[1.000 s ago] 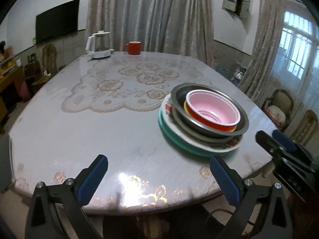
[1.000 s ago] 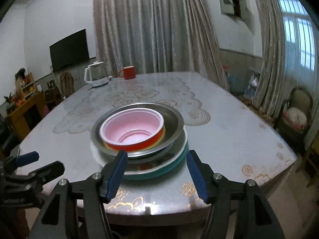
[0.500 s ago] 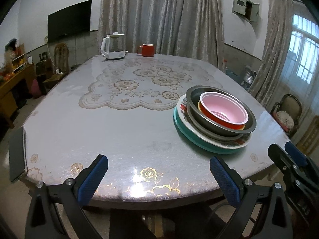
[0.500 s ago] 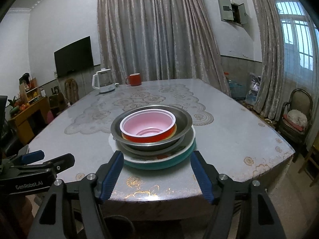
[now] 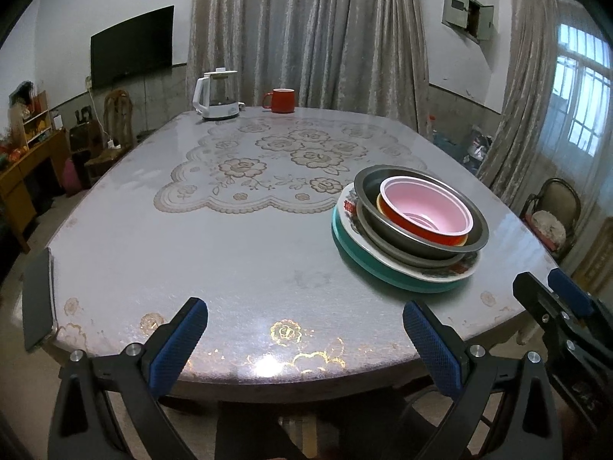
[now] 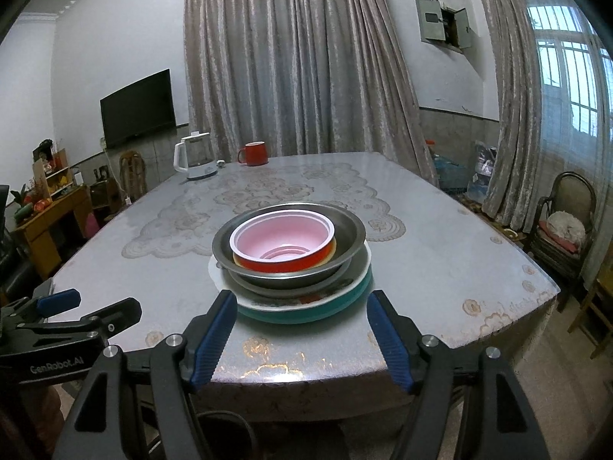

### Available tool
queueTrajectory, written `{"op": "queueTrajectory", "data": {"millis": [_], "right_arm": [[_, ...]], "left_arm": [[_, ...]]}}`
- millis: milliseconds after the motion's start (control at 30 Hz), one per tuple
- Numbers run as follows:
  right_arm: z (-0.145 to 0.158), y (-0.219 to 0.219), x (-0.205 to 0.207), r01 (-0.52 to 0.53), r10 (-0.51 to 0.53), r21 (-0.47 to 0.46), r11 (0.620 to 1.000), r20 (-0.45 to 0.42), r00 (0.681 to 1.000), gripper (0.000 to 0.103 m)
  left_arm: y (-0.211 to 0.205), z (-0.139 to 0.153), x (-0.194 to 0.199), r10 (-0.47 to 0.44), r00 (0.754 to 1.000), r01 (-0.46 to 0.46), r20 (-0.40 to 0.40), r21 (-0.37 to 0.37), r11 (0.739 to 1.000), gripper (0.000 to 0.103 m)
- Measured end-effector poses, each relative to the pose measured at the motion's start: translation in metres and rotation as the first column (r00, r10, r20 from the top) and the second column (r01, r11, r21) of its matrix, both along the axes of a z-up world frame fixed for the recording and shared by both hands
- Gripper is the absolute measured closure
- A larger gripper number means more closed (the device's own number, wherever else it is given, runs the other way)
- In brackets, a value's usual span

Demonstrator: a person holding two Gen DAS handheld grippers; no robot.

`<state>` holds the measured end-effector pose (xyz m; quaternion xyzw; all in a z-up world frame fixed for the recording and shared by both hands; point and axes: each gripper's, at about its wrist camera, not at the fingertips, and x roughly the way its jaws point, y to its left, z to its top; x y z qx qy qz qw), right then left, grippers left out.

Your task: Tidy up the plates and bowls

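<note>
At the far edge of the tabletop (image 5: 237, 253) stand a white kettle (image 5: 217, 94) and, just beside it to the right, a red mug (image 5: 280, 101); both are well apart from the stack. A dark phone (image 5: 37, 304) lies on the near left corner, partly over the edge. A lace-patterned mat (image 5: 268, 168) covers the middle of the surface, its near right border close to the stack. Curtains (image 5: 306, 34) hang behind the tabletop, a television (image 5: 131, 45) is on the left wall, and a chair (image 6: 563, 226) stands by the window on the right.

The stretch between the near edge and the mat is bare, as is the whole left half in the left wrist view. The stack sits near the right edge and close to the near edge.

The stack, from below: a teal plate (image 5: 383, 268), a white patterned plate (image 5: 452, 269), two nested metal bowls (image 5: 421, 243), then a yellow bowl (image 5: 380, 204) and a red bowl with pink inside (image 5: 425, 211).

The left gripper (image 5: 304, 339) is spread wide and empty, held off the near edge, with the stack ahead and to its right. The right gripper (image 6: 300, 335) is likewise spread and empty, its fingertips (image 6: 216, 320) flanking the near rim of the teal plate (image 6: 306, 312) in view, without touching it. Each gripper appears at the margin of the other's view.
</note>
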<state>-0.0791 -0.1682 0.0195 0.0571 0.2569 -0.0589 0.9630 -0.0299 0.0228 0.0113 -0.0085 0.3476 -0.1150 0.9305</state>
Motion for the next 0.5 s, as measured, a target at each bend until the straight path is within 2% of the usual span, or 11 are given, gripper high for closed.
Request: {"op": "queueTrajectory", "data": {"millis": [233, 500], "right_arm": [[-0.0028, 0.0015, 0.0033, -0.012, 0.012, -0.002, 1.0, -0.019, 1.0, 0.032], [-0.0052, -0.0024, 0.0036, -0.002, 0.003, 0.012, 1.0, -0.027, 1.0, 0.032]], "left_arm": [[-0.0029, 0.0058, -0.0073, -0.024, 0.999, 0.025, 0.045, -0.006, 1.0, 0.0], [-0.009, 0.0069, -0.0088, -0.018, 0.998, 0.016, 0.061, 0.036, 0.999, 0.0]]}}
